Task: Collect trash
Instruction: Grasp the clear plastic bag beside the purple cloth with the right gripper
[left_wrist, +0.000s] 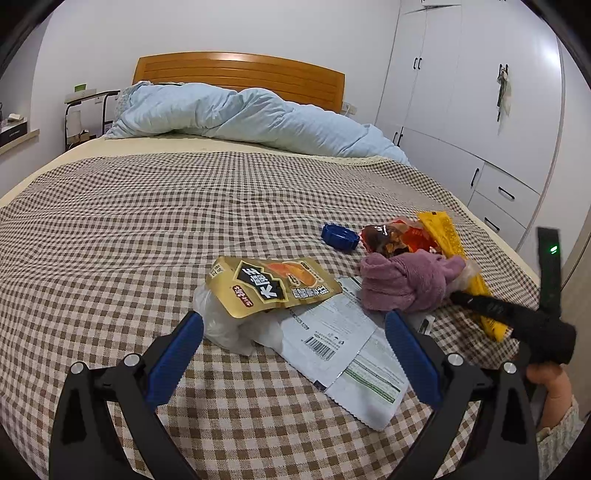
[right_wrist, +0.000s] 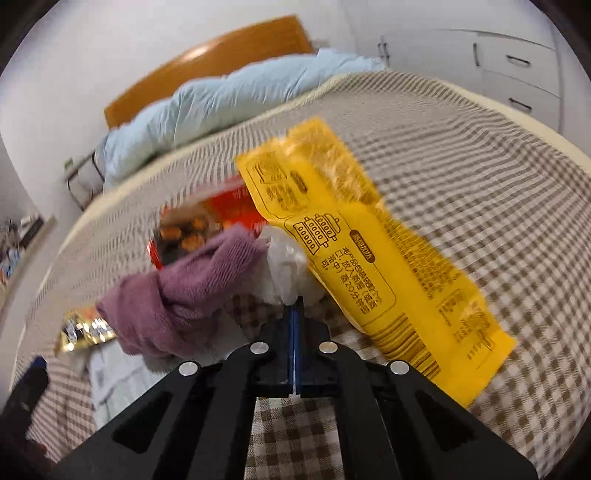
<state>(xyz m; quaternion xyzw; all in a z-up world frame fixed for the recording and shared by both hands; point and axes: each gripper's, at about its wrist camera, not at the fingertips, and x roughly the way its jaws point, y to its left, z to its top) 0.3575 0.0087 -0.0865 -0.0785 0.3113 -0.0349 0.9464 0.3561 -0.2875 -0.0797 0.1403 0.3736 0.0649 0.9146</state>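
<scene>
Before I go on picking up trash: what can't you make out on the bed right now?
- Clear plastic scrap, right wrist view: whether the shut jaws pinch it; tips cover the contact.
- Red wrapper, right wrist view: blurred, half hidden by purple cloth.
- White mailer, left wrist view: gold packet covers its far end.

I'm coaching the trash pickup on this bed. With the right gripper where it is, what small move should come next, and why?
Probably lift the right gripper slightly. Its jaws look closed, apparently pinching the clear plastic scrap wedged between the purple cloth and the yellow packet. A small rise would show whether the plastic comes free without dragging the cloth.
</scene>
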